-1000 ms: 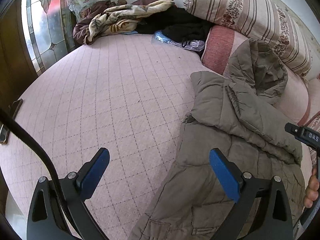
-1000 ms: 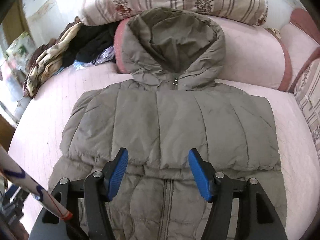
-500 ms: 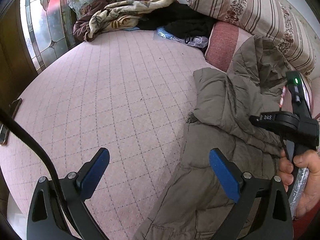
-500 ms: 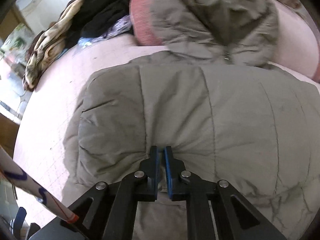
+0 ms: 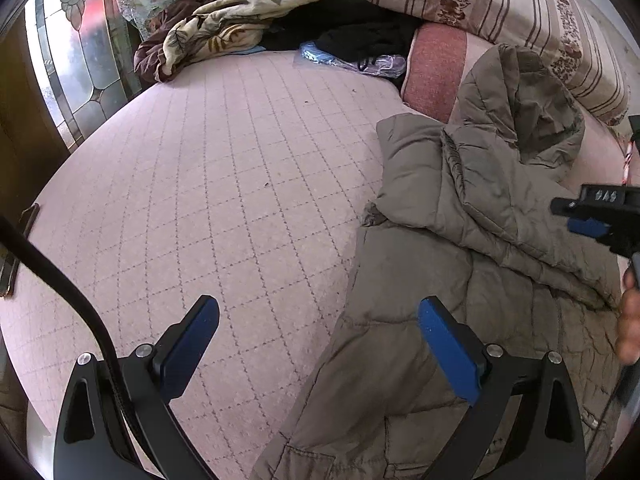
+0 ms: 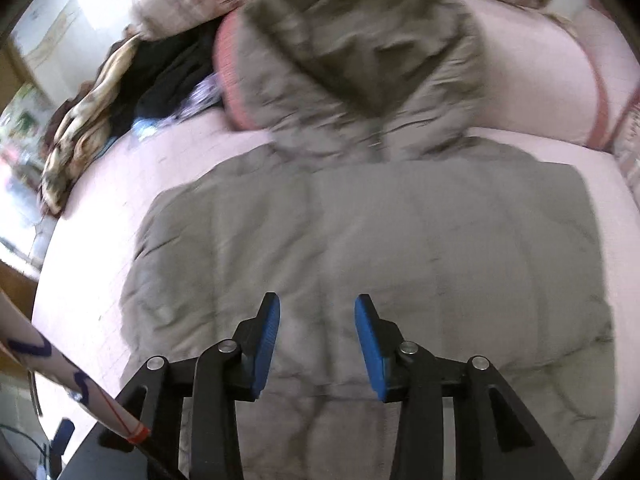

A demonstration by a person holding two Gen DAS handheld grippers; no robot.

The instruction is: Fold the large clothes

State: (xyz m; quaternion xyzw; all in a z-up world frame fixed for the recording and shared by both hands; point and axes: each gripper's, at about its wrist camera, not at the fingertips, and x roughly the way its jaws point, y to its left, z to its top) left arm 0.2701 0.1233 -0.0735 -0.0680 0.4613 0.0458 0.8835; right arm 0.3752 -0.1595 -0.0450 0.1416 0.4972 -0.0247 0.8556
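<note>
Nearest to me, the left hand-held gripper (image 5: pixel 318 344) hung over the bed (image 5: pixel 208 184) with its blue pads spread wide and nothing between them, one pad above the pink quilted cover and the other above the lower edge of the jacket (image 5: pixel 472 248). The right hand-held gripper (image 6: pixel 317 346) pointed down over the middle of the same jacket, its jaws parting and no cloth caught between the blue pads; that view was blurred, so finer detail of the fabric was hard to make out. From the left side, the tip of the right hand-held gripper showed at the far right edge above the jacket, with part of a hand (image 5: pixel 630 328) just below it. The grey-brown padded jacket lay on the right part of the bed, its upper half folded down over the lower half so that a thick fold ran across it. Its hood (image 6: pixel 360 48) rested against a pink bolster (image 5: pixel 434 64) at the head of the bed. Behind that sat a striped flowered pillow (image 5: pixel 500 4). Further to the left, a heap of clothes and a patterned blanket (image 5: pixel 224 32) lay by a stained-glass panel (image 5: pixel 76 60).
</note>
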